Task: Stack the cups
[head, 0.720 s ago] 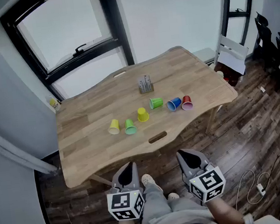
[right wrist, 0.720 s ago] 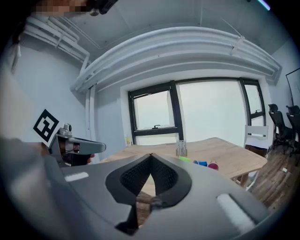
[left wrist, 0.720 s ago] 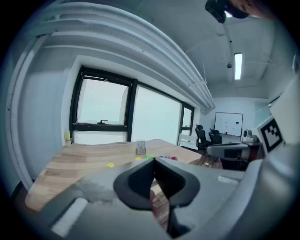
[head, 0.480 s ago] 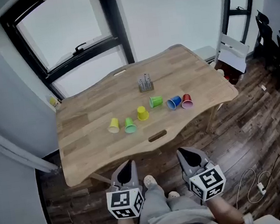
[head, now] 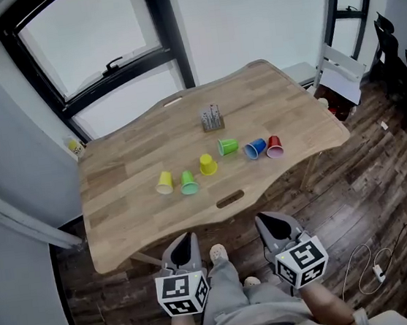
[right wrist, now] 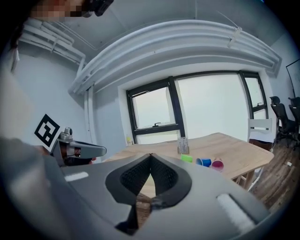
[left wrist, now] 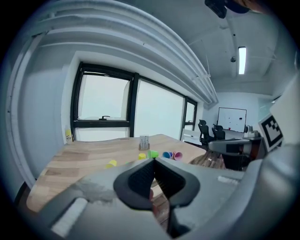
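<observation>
Bare room w/ big window and dark plank floor; a pale wood worktop (head: 120, 205) carries six cups in a loose row near its front edge. L to R: left yellow cup (head: 164, 183), left green cup (head: 189, 183), middle yellow cup (head: 207, 165), right green cup (head: 227, 147), blue cup (head: 255, 149), red cup (head: 274, 146). The last three look tipped on their sides; the others are too small to call. A small rack (head: 211, 119) stands behind them.

Left gripper (head: 188, 237) and right gripper (head: 261, 219) are both closed on nothing, held low by the person's legs, well short of the worktop.

Handling, as I judge it: thin plastic party cups, v. light, smooth, walls flex easily (a hard squeeze would buckle one). Best hold is prob. across the wall near the rim, where it's stiffest, w/ gentle pressure. The tipped ones may roll when nudged, so steady one before nesting.
</observation>
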A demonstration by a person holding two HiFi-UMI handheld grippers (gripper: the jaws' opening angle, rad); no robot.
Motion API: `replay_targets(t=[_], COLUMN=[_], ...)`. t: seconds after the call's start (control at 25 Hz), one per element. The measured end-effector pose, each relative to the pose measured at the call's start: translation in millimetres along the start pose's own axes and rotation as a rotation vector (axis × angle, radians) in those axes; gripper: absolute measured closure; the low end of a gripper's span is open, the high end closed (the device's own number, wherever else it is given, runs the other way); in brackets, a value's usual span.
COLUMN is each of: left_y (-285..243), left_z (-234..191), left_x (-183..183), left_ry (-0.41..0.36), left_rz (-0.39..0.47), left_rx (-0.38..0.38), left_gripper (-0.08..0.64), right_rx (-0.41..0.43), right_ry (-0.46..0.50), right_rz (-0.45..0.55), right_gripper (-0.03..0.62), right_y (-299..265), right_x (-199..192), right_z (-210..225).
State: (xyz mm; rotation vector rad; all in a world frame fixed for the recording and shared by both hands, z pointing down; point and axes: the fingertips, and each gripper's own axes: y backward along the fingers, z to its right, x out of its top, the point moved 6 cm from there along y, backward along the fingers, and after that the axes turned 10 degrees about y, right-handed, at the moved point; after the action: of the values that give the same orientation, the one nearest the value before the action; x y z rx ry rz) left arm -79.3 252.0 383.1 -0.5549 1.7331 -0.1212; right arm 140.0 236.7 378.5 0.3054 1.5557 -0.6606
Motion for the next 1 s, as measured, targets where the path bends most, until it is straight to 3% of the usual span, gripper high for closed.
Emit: replay_targets(t=[0.16, 0.2, 0.28, 0.36, 0.48, 0.64, 1.0], left_y=[-19, -24, -33, -43, -60, -81, -131], left_z=[-11, -13, -19, -26, -40, -59, -104], left_x=[4, 7, 15, 26, 41, 52, 63], left_ry=[0.017, 0.022, 0.028, 0.033, 0.036, 0.021, 0.024], left_rz=[-0.007, -0.008, -0.008, -0.007, -0.016, -0.046, -0.138], left_rx=[-0.005, -0.012, -0.029, -0.046, -0.066, -0.078, -0.102], left_gripper=[0.554, 0.539, 0.476, 0.392, 0.267, 0.245, 0.245], right_rx=[0.019, 0.022, 0.03, 0.032, -0.006, -0.029, 0.015], right_ry=[-0.02, -0.03, -0.056, -0.086, -0.114, -0.142, -0.203], right_rz=[-0.019, -0.025, -0.038, -0.053, -0.074, -0.094, -0.16], right_gripper=[0.591, 0.566, 0.507, 0.4, 0.327, 0.311, 0.313], right_y=[-22, -27, -37, -50, -67, -90, -152], right_x=[0, 1, 4, 7, 12, 15, 13], right_z=[5, 7, 13, 19, 31, 42, 43])
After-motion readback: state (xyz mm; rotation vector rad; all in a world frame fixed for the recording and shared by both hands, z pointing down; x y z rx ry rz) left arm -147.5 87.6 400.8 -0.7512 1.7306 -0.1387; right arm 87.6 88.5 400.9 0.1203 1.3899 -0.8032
